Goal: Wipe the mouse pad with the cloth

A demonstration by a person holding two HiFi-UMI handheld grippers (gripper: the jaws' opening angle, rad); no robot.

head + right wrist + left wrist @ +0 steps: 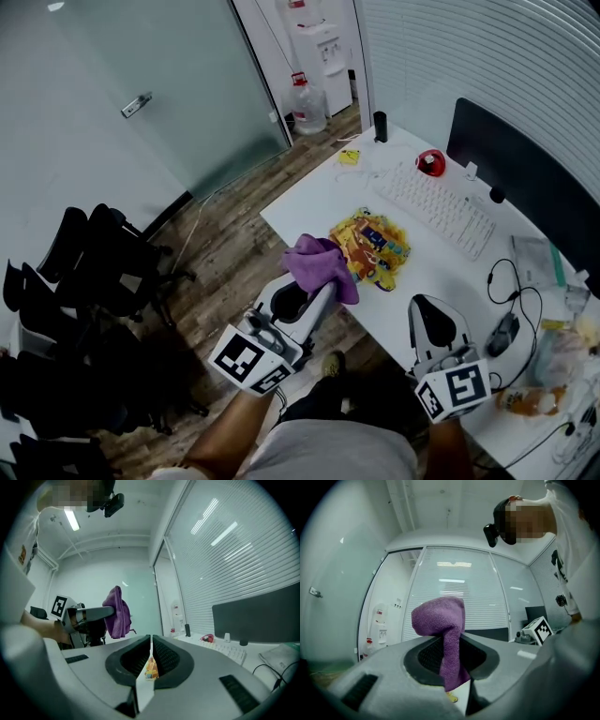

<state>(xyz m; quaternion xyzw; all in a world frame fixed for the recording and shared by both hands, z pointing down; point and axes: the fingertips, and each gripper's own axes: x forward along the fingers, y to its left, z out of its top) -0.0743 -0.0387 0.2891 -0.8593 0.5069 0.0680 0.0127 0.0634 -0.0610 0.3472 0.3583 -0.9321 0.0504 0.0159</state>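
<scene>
Cloth (322, 260) pinched in near-level left hand-held gripper (451, 660)

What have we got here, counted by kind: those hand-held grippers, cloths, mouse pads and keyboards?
Grippers: 2, the left gripper and the right gripper
Purple cloth: 1
Mouse pad: 1
Keyboard: 1
Total: 5

In the head view the pad (373, 246) is lying mid-frame on the desk (309, 202). The cloth (322, 264) is overlapping its left edge, hanging from the left gripper (323, 286). The keyboard (436, 206) is lying upper right of the pad, with the monitor (516, 159) behind it. The mouse (503, 334) is sitting just right of the right gripper (433, 309).
</scene>
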